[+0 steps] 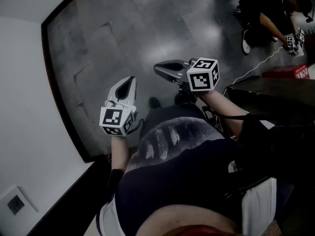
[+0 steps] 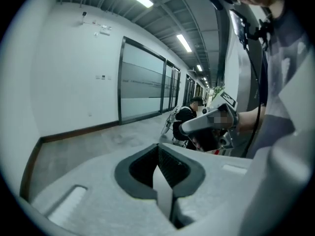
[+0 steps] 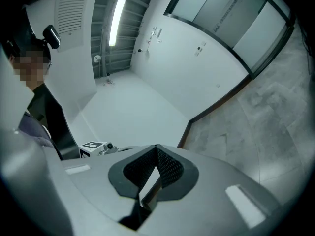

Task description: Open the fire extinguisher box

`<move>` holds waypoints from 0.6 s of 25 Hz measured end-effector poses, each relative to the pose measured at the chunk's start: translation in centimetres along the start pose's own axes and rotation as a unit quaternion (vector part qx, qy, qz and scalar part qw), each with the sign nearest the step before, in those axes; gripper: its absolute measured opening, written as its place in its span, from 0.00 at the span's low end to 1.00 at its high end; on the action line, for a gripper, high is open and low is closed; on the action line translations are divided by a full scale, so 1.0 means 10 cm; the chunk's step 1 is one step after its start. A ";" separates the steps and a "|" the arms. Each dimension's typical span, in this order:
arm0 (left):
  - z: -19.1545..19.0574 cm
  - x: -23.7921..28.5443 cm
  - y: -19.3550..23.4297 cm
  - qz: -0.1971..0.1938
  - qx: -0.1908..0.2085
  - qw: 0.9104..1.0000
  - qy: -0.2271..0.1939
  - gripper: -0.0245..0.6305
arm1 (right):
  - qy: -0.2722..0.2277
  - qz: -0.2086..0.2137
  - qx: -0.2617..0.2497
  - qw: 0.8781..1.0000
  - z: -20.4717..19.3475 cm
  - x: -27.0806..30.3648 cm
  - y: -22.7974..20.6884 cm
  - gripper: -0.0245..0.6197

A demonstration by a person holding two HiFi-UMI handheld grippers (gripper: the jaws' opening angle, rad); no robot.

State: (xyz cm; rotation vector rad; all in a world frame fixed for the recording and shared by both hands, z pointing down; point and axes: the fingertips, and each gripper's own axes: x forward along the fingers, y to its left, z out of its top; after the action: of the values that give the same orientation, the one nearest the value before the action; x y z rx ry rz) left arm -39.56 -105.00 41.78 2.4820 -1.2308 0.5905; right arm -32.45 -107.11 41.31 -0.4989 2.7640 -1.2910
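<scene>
No fire extinguisher box can be made out for sure in any view; a red box-like thing (image 1: 289,72) lies at the far right on the floor, too small to name. My left gripper (image 1: 126,84) is held in front of the body over the grey floor, jaws together, nothing between them. My right gripper (image 1: 162,69) hangs a little further out and to the right, jaws also together and empty. In the left gripper view the left gripper (image 2: 158,147) points down a corridor, the right gripper (image 2: 206,124) beyond it. The right gripper (image 3: 156,147) faces a white wall.
A white wall (image 1: 24,97) with a dark baseboard (image 1: 63,107) runs along the left. A dark flat surface (image 1: 268,90) stands close at the right. Another person (image 1: 268,11) crouches at the far right with marker cubes (image 1: 295,41). Glass panels (image 2: 142,85) line the corridor.
</scene>
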 end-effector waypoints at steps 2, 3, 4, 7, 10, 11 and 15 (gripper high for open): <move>0.16 -0.03 0.24 0.024 0.008 0.999 -0.035 0.04 | 0.007 0.007 -0.010 1.000 0.09 0.18 -0.01 0.04; 0.23 -0.03 0.35 0.031 0.011 0.998 -0.052 0.04 | 0.009 0.010 -0.014 1.000 0.13 0.27 -0.01 0.04; 0.28 -0.04 0.45 0.035 0.013 0.997 -0.067 0.04 | 0.010 0.014 -0.016 1.000 0.15 0.36 0.00 0.04; 0.44 -0.04 0.80 0.032 0.018 0.994 -0.102 0.04 | 0.015 0.016 -0.030 0.999 0.28 0.71 0.01 0.04; 0.52 -0.02 0.99 -0.012 0.029 0.993 -0.117 0.04 | 0.018 0.012 -0.050 0.998 0.40 1.04 0.05 0.04; 0.53 0.00 1.00 -0.021 0.035 0.993 -0.115 0.04 | 0.018 0.014 -0.056 0.998 0.41 1.10 0.06 0.04; 0.57 0.12 1.41 -0.028 0.039 0.992 -0.115 0.04 | -0.001 0.039 -0.065 0.997 0.70 1.50 0.09 0.04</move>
State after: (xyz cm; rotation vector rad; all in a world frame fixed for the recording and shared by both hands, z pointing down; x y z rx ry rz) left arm -49.00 -116.55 38.64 2.7020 -1.2332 0.3514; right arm -45.64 -116.36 37.41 -0.3940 2.8480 -1.0992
